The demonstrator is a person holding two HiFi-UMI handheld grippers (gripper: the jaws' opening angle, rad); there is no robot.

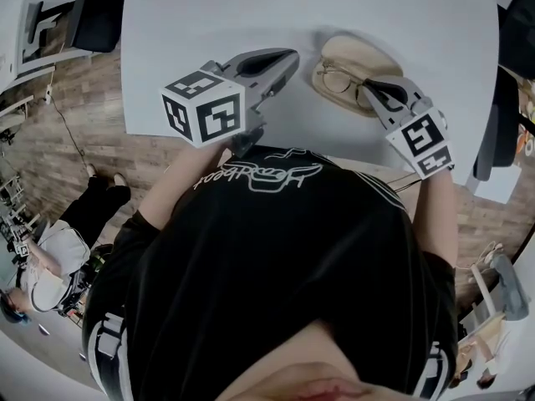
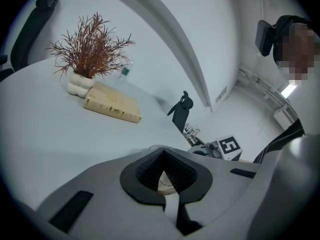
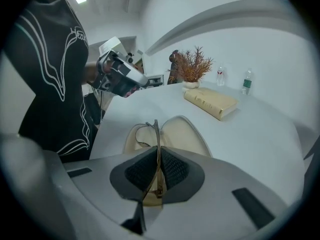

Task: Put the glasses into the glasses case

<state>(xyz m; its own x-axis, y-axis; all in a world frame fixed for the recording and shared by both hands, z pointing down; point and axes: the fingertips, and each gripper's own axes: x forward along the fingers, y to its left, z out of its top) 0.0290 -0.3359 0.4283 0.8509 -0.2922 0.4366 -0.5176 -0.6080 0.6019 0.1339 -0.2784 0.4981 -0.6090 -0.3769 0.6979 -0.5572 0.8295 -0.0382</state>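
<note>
Glasses (image 3: 157, 134) in right gripper (image 3: 158, 156), over open glasses case (image 3: 190, 136)

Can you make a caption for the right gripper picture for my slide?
The right hand-held gripper pinches the glasses over the open glasses case on the white table.

The glasses (image 1: 338, 80) have a thin shiny metal frame; the case (image 1: 361, 55) and table (image 1: 209, 23) look smooth and matt.
</note>
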